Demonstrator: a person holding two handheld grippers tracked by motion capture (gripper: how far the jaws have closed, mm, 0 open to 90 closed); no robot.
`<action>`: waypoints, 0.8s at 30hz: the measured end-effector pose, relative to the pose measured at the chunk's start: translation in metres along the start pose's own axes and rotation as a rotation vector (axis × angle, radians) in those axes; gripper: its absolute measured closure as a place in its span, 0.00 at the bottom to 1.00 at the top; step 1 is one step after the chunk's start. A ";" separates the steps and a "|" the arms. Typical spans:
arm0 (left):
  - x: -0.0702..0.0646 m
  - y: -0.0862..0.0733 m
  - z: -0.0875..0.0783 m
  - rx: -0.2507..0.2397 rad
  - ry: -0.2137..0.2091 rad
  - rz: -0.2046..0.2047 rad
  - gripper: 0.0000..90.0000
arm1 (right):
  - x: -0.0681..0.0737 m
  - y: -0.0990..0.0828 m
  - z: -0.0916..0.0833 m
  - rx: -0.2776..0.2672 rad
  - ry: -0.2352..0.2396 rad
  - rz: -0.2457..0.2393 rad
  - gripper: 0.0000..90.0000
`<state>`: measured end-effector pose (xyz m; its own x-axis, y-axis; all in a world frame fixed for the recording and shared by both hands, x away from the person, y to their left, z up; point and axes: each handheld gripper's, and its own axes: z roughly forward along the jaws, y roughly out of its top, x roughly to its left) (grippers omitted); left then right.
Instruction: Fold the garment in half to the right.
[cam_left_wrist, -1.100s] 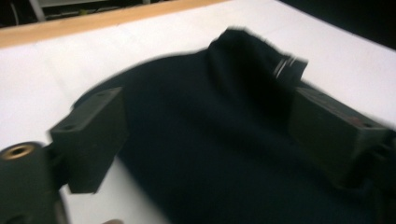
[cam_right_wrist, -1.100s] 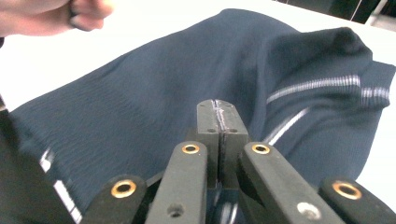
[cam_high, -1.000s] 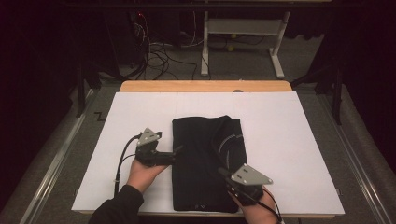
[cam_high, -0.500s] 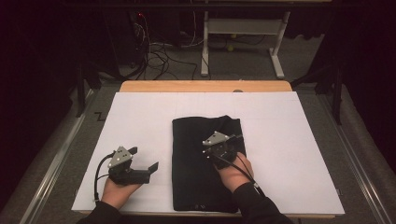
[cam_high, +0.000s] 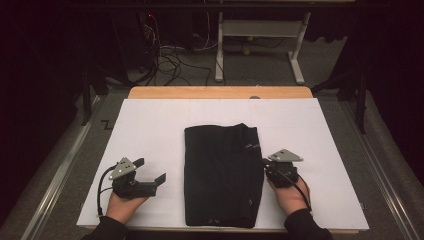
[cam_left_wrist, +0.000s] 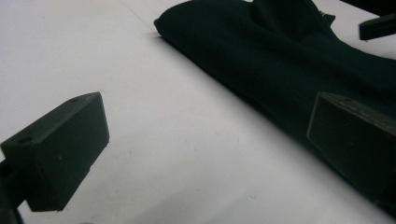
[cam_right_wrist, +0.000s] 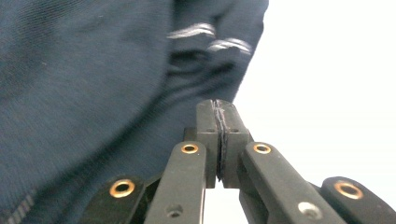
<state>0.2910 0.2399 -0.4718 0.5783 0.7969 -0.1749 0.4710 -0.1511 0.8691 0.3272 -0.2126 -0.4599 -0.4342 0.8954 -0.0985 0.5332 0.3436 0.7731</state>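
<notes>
A dark folded garment (cam_high: 222, 175) lies flat in the middle of the white sheet (cam_high: 150, 125) that covers the counter (cam_high: 220, 92), its long sides running away from the person and its near edge close to the sheet's front border. The left gripper (cam_high: 150, 179) sits on the sheet to the left of the garment, near it but apart, with its jaws spread wide and nothing between them; the left gripper view shows bare white sheet in the gap and the garment's edge (cam_left_wrist: 280, 60) lying beyond. The right gripper (cam_high: 267, 167) rests at the garment's right edge, about halfway along it, held from behind by the person's hand (cam_high: 290, 195). Its jaws are pressed tight together (the right gripper view shows the two pads meeting face to face), and no cloth is caught between them; the dark blue fabric (cam_right_wrist: 93, 79) with its pale stitched stripes lies just past and to the left of the tips (cam_right_wrist: 219, 112).
</notes>
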 end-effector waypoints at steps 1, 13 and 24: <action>0.002 -0.001 0.000 0.003 0.003 -0.001 0.00 | -0.004 -0.003 -0.004 -0.010 -0.004 0.012 0.99; 0.004 -0.002 0.002 0.004 0.005 -0.002 0.00 | -0.049 -0.054 -0.055 -0.209 0.068 0.154 0.92; 0.002 -0.001 0.000 -0.007 -0.007 0.011 0.00 | -0.049 -0.054 -0.052 -0.286 0.158 0.089 0.22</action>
<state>0.2920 0.2417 -0.4729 0.5881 0.7909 -0.1689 0.4599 -0.1553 0.8743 0.2818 -0.2897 -0.4641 -0.5139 0.8559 0.0583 0.3585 0.1525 0.9210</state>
